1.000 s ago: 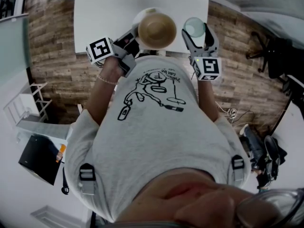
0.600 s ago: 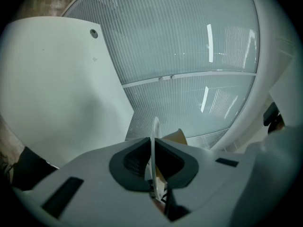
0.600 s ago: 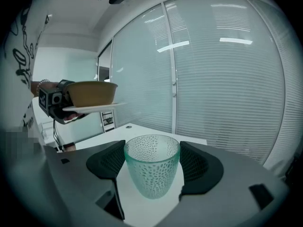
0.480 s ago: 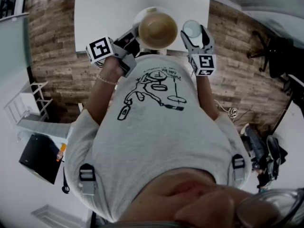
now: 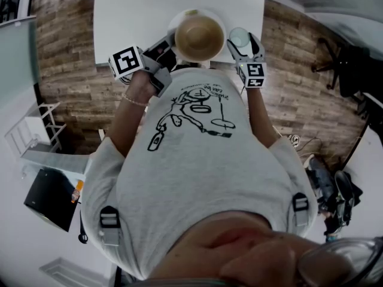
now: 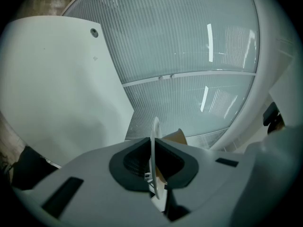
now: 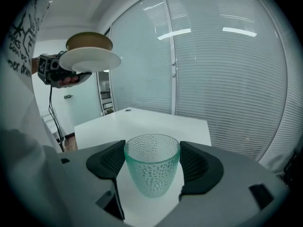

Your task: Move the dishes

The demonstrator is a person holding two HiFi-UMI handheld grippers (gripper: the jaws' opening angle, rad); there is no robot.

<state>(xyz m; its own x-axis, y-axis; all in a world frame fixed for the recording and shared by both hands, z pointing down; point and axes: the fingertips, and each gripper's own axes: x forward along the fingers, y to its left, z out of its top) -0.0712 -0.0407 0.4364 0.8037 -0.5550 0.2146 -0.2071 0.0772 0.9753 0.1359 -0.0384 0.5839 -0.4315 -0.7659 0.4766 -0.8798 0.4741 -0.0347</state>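
In the head view, my left gripper (image 5: 169, 45) is shut on the rim of a white plate (image 5: 175, 26) that carries a brown bowl (image 5: 198, 36), held level above the near edge of the white table (image 5: 137, 14). The left gripper view shows the plate (image 6: 155, 126) edge-on between the pads, the bowl (image 6: 177, 136) behind it. My right gripper (image 5: 241, 43) is shut on a dimpled clear glass (image 5: 239, 37), upright, just right of the plate. In the right gripper view the glass (image 7: 152, 167) sits between the pads (image 7: 108, 162), with the plate (image 7: 90, 59) and bowl (image 7: 89, 41) higher at the left.
The table (image 7: 142, 122) stretches ahead, bare apart from a small round cap. Glass walls with blinds (image 7: 227, 70) stand behind it. On the wood floor are a black office chair (image 5: 344, 70) at the right, a white rack (image 5: 33, 133) and a dark box (image 5: 51, 199) at the left.
My right gripper has sunk with the glass toward the table's near edge and now looks smaller in the head view. The left gripper, plate and bowl have stayed put.
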